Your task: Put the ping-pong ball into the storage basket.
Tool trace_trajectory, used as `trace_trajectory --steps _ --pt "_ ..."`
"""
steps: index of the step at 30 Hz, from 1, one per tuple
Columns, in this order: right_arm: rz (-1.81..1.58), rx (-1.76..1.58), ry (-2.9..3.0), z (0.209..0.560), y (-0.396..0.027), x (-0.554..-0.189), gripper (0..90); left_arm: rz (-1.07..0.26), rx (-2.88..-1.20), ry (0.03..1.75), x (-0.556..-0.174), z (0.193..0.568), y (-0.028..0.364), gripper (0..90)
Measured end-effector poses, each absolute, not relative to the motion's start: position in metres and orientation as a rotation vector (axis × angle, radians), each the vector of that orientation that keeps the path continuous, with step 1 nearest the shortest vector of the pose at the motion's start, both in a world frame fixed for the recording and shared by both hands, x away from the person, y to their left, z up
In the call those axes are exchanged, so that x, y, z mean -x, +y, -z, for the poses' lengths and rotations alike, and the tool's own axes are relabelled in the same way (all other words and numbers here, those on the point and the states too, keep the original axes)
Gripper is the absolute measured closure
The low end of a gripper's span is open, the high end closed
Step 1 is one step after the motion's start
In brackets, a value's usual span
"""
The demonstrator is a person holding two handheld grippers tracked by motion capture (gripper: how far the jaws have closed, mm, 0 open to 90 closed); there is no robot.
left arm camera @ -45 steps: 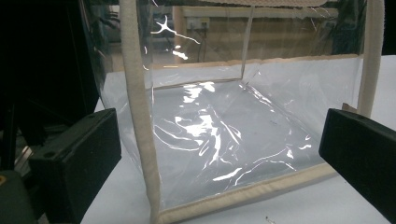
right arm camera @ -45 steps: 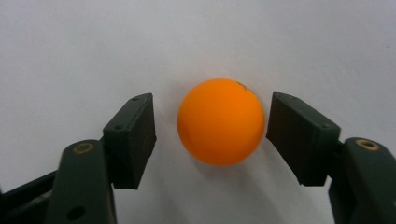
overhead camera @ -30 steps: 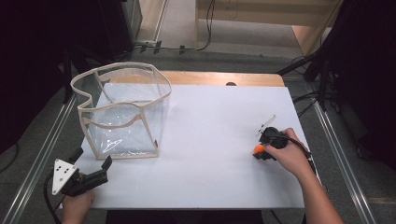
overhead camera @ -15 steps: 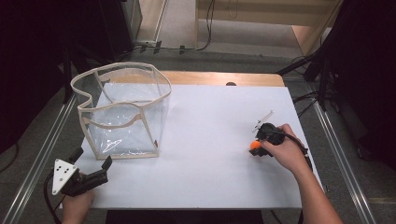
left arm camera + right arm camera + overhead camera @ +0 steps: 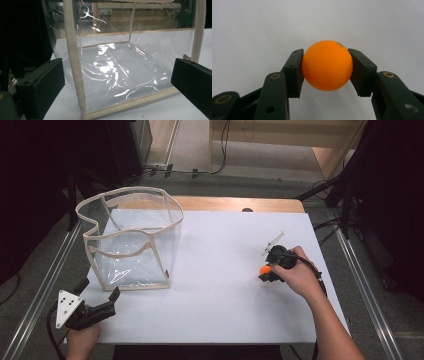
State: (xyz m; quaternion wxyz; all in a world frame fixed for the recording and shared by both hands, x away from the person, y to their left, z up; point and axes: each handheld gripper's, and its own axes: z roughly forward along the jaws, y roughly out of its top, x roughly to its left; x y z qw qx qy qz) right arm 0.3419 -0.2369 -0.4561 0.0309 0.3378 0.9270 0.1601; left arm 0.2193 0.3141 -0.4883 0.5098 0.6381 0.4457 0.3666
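Note:
An orange ball [image 5: 327, 65] sits squeezed between the two black pads of my right gripper [image 5: 326, 71], above the white table. From above, the ball [image 5: 265, 269] shows as a small orange spot at the tip of the right gripper [image 5: 266, 272], held in a hand at the table's right side. A clear plastic box with cream fabric edging [image 5: 131, 240] stands open-topped at the back left. My left gripper [image 5: 99, 295] rests near the front left corner, jaws wide apart, facing the box [image 5: 120, 72] with nothing between them.
The white table top [image 5: 225, 285] lies between the box and the right hand. Metal rails run along both sides of the table. A wooden strip [image 5: 240, 203] borders the far edge. Cables trail on the floor behind.
The right hand has moved a little to the left and lifted with the orange ball in its gripper. The left gripper has stayed where it was.

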Motion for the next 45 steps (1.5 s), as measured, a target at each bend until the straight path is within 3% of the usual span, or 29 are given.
trace_trajectory --steps 45 --pt "-0.554 -0.838 2.936 0.416 -0.165 -0.374 47.6 -0.882 -1.549 1.061 -0.219 0.489 0.313 0.0"
